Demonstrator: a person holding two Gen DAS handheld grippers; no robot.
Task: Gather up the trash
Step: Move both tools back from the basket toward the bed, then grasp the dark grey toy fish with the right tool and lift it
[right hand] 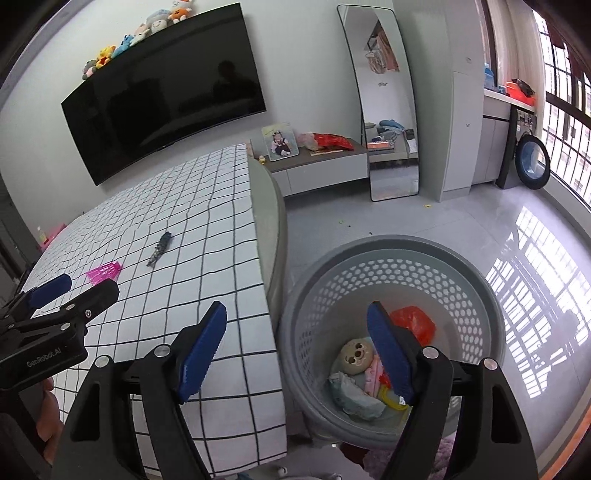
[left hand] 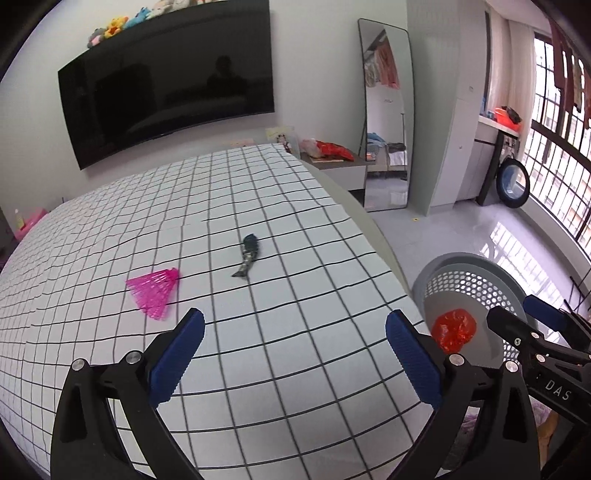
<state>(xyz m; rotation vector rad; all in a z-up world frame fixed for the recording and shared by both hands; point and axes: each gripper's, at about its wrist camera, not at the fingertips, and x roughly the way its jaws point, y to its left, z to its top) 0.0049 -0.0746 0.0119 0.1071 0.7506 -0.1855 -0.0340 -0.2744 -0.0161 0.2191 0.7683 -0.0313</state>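
Left gripper (left hand: 295,339) over the near part of the bed (left hand: 258,369), jaws spread wide, nothing between them. Right gripper (right hand: 297,339) straddles the bed's right edge and the grey perforated laundry basket (right hand: 461,266) on the floor, jaws also wide and empty.

On the checked bedsheet: pink plastic scrap (left hand: 155,291), fan-shaped, left of centre; dark crumpled wrapper (left hand: 248,254) just beyond it, toward the middle. The two lie apart, neither touched.

In the basket: red crumpled plastic (right hand: 415,321) against the far wall, a round-faced soft toy (right hand: 354,356) at the bottom, pale bundled stuff (right hand: 354,398) and a yellow piece (right hand: 391,400) near it.

Far wall: dark television (left hand: 166,92), plush toys (right hand: 140,33) along its top, standing mirror (left hand: 388,110) to the right.
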